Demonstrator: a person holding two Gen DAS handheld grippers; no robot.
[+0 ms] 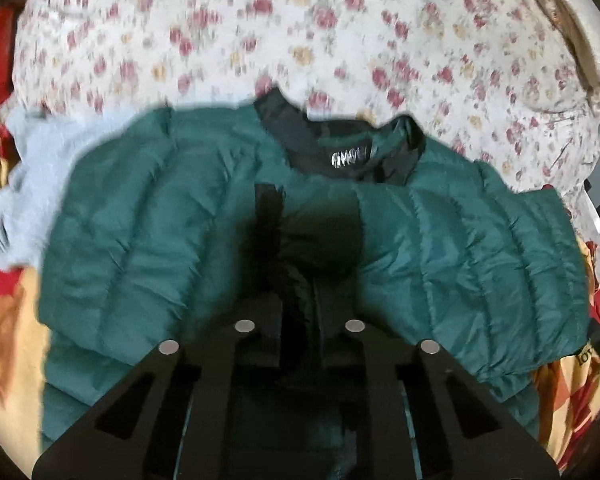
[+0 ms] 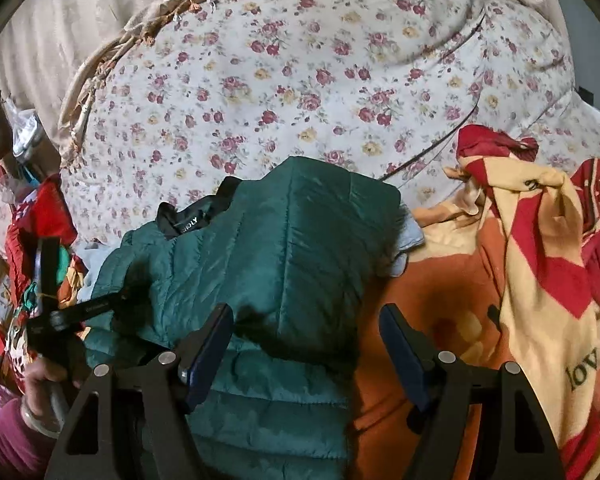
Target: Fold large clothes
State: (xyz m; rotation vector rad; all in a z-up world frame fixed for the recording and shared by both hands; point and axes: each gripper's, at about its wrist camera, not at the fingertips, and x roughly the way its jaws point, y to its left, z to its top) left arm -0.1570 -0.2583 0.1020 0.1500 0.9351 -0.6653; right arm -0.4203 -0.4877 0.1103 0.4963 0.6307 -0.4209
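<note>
Grip first: left gripper [image 1: 296,272] pinched almost flat, clamped on a dark fold at the front opening of the green puffer jacket [image 1: 140,240], just below its black collar lining [image 1: 340,140]. Seen from the right wrist as a black frame at the jacket's left edge, carried by a hand [image 2: 44,380] in a pink sleeve. Right gripper [image 2: 306,316] spread wide, holding nothing, hanging over the jacket's near right edge with one pad above the green quilting and the other above orange cloth.

Jacket itself spread collar-up on the bed, sleeves out to either side, the side by the right gripper humped up rather than flat. Under its left sleeve, a pale blue garment [image 1: 32,168]. Beyond the collar, a floral quilt [image 1: 260,20] bunched high. Right of the jacket, a red-and-yellow blanket [image 2: 540,260], crumpled and touching the hem.

Judged as an early step: one side taken hold of, no fold laid down yet. Next move likely needs a second pinch by the right gripper on the jacket's edge, then both sides carried across together so the slippery padded cloth does not slide or balloon.

No basket, box or drawer in view beside the jacket, so nothing to report inside any.
</note>
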